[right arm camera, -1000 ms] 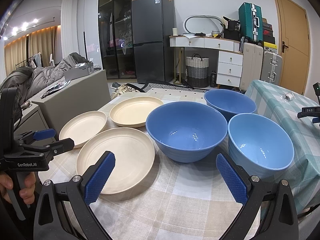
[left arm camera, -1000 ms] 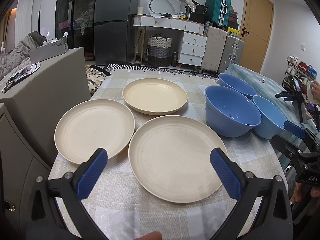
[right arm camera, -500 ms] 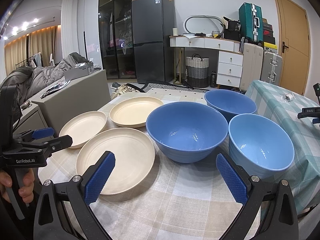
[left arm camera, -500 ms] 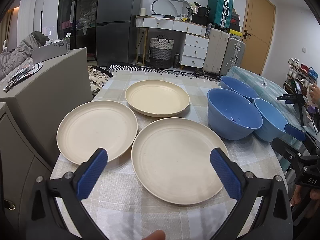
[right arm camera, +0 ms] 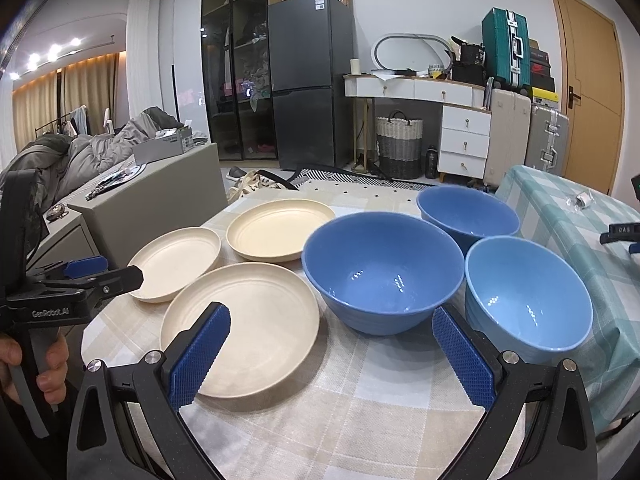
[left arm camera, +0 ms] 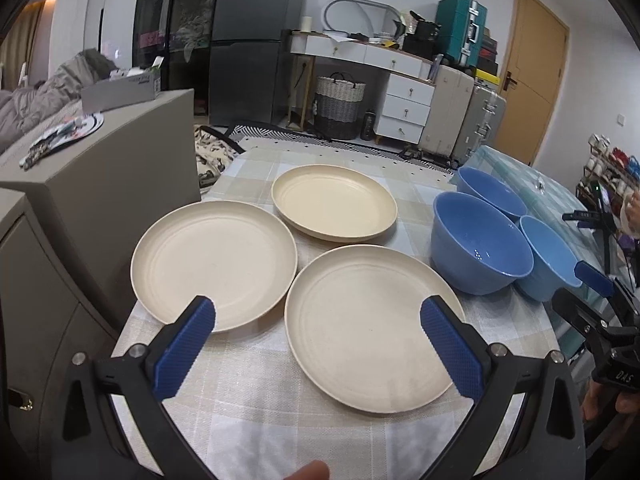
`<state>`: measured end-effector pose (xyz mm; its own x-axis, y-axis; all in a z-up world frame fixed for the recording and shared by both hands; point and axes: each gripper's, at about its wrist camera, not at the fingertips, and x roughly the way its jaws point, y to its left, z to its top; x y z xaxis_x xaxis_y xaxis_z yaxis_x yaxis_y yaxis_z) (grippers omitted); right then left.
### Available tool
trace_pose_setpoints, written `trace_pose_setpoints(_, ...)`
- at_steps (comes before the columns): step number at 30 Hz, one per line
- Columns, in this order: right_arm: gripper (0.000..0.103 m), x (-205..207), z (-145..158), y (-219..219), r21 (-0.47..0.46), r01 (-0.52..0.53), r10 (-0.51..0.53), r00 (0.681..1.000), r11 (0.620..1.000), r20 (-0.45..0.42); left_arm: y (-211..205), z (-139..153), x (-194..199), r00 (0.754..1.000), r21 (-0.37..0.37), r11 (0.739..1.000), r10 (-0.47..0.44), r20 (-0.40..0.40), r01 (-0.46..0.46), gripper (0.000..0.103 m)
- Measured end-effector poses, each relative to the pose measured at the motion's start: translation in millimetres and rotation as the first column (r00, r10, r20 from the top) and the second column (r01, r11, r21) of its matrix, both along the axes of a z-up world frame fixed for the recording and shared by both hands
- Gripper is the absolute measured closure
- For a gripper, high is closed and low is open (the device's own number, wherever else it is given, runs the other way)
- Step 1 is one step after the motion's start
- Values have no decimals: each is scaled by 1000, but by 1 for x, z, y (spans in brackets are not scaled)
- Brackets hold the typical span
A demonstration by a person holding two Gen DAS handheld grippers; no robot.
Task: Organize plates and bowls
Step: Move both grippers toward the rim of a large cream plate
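While both tools are hovering low over the near edge of the checked desk (right arm camera: 380, 408), neither is gripping anything. Left hand-held gripper (left arm camera: 318, 342): jaws spread wide, framing the nearest cream plate (left arm camera: 372, 326). Right hand-held gripper (right arm camera: 332, 354): jaws likewise apart, sitting just in front of the large blue bowl (right arm camera: 382, 270). Taking that bowl as landmark: nearest plate lying to its left; second cream plate (right arm camera: 178, 262) further left; third cream plate (right arm camera: 278, 228) behind-left. Lighter blue bowl (right arm camera: 528, 296) resting touching its right side; another blue bowl (right arm camera: 468, 212) standing behind-right.
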<state>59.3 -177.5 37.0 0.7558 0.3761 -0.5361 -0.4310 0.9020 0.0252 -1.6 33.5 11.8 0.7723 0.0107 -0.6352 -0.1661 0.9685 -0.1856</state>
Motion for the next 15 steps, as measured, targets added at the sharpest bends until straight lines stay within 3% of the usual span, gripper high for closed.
trace_pose_setpoints(3,0,3,6,7,15,-24,25,1000,1000,-4,10,1,0,1000,-36,999,15,-8,-15,0)
trace_pose_setpoints(15,0,9,37,48,-3,-141,141,989,990,36,40,28,-3,998,9,998,60,35,-61,0)
